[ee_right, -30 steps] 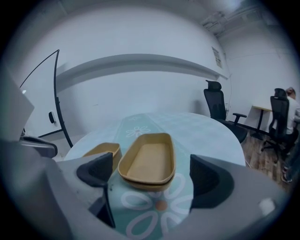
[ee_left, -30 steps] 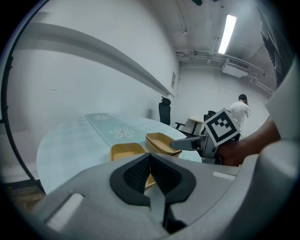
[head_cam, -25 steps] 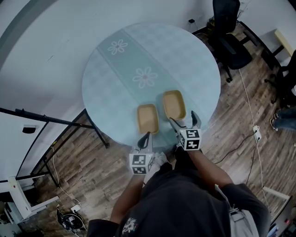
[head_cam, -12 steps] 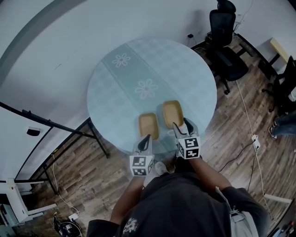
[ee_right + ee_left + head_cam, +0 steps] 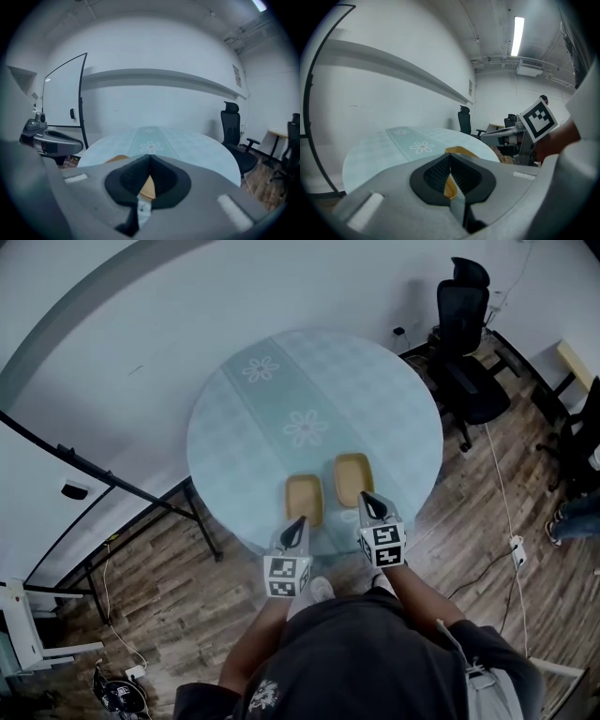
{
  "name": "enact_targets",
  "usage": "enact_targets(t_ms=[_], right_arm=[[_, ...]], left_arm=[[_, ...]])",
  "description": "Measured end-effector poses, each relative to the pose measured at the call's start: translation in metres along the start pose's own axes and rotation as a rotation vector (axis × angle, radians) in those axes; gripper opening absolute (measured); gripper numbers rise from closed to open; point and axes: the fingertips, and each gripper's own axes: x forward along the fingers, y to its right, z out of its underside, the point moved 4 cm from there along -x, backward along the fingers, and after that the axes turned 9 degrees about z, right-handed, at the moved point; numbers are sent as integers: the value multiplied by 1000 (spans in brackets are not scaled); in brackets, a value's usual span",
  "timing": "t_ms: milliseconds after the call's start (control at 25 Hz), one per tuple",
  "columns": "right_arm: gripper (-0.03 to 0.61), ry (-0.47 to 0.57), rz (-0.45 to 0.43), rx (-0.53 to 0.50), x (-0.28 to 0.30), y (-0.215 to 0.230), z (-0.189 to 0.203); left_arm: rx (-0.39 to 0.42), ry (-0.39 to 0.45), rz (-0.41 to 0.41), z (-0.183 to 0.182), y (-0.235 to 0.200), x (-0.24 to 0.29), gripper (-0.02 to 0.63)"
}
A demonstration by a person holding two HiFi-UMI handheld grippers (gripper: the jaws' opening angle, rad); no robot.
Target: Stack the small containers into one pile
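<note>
Left gripper (image 5: 299, 520) closed, empty, right gripper (image 5: 363, 496) jaws just closed, empty, left container (image 5: 304, 499) beside right container (image 5: 353, 478), flower-print table (image 5: 244, 427)

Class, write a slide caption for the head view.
Two tan containers sit apart, unstacked, on the round table; left gripper and right gripper, just closed, hover shut, empty.

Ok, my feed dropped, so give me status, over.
Left gripper shut, empty. Right gripper just closed on nothing. Left container and right container side by side on table, unstacked. Nothing in the way.
</note>
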Motion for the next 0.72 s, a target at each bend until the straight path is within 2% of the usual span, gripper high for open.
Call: enact_targets(t_ms=[160, 360, 720], right_arm=[[2, 22, -54, -27, 0, 3, -10], [2, 22, -114, -37, -5, 13, -9], [2, -16, -187, -63, -1, 22, 7]], left_arm=[[14, -21, -34, 3, 6, 2, 6], [-33, -45, -95, 13, 20, 7, 6], [-98, -116, -144, 32, 26, 18, 8]])
